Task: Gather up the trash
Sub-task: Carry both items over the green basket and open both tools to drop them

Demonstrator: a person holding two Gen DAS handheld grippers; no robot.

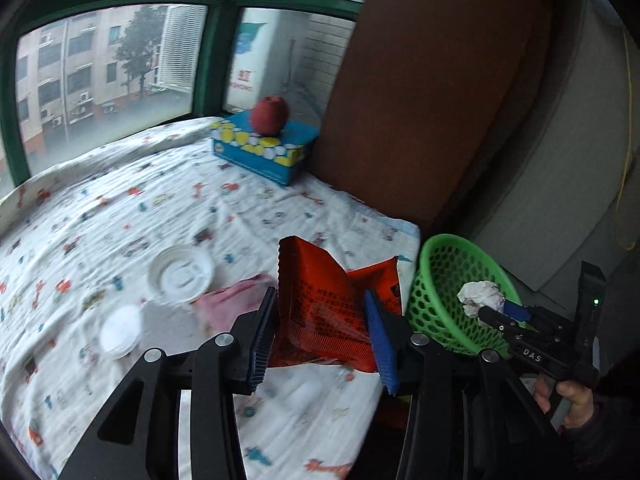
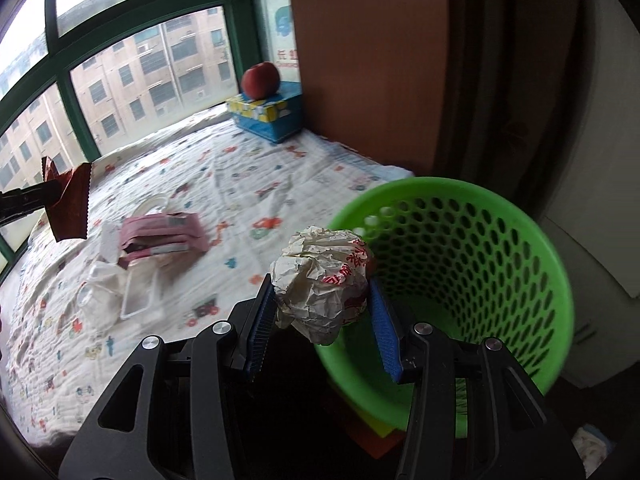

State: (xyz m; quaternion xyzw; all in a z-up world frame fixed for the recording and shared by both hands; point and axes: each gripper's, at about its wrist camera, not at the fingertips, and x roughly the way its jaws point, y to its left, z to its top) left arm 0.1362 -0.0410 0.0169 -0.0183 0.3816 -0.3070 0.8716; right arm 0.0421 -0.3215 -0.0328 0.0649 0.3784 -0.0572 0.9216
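Observation:
My left gripper (image 1: 320, 312) is shut on a crumpled red snack wrapper (image 1: 316, 280), lifted above the patterned bedsheet (image 1: 120, 208). In the right wrist view that wrapper (image 2: 70, 204) hangs at the far left from the left gripper (image 2: 48, 196). My right gripper (image 2: 320, 292) is shut on a crumpled white paper ball (image 2: 320, 276) with red print, held at the near rim of a green perforated basket (image 2: 460, 240). From the left wrist view the basket (image 1: 440, 280) stands just off the bed's right edge, with the right gripper (image 1: 492, 316) and the paper ball (image 1: 480, 296) over it.
On the sheet lie a pink packet (image 2: 160, 232), a clear plastic tray (image 2: 138, 292), a white lid (image 1: 180, 274) and a smaller white lid (image 1: 120, 330). A red apple (image 1: 270, 114) sits on a blue tissue box (image 1: 264, 152) by the window. A brown board (image 1: 420, 100) stands behind the basket.

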